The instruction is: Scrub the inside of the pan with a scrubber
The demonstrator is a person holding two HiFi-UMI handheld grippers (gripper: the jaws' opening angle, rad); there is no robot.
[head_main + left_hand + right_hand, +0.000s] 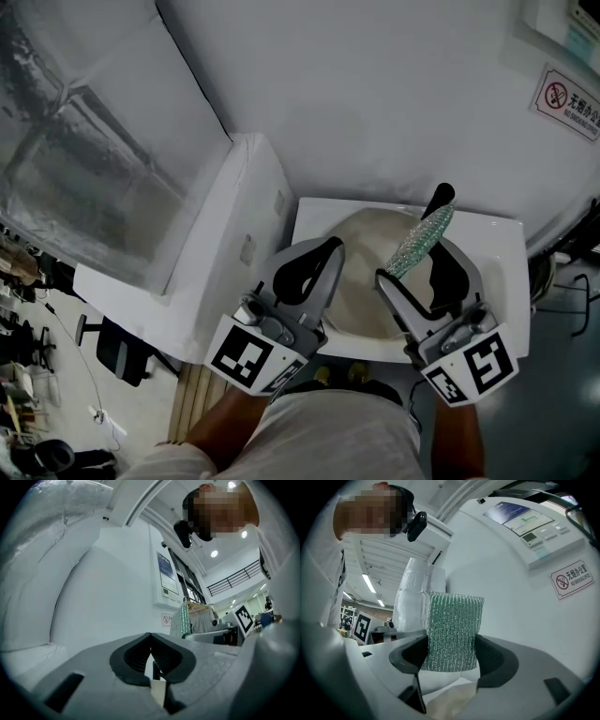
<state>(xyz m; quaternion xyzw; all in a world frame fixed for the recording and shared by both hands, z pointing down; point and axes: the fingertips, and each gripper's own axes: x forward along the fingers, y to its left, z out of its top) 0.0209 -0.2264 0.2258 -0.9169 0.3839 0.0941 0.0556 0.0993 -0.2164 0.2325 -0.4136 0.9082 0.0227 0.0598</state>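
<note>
Pan [366, 246], cream inside with a black handle [439, 199], is seen lying in a white sink [499, 248]. Just above it, a green scrubber [420, 239] is gripped upright between the jaws of the right gripper [412, 262]. Beside it, the left gripper [328, 249] is held clenched on nothing, over the pan's left edge.

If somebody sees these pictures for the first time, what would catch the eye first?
The glittering green scrubber, standing upright and clamped in the right gripper, draws the eye first. Next comes the pale pan in the white basin below both grippers, its black handle pointing toward the wall. The left gripper beside it is shut and holds nothing.
</note>
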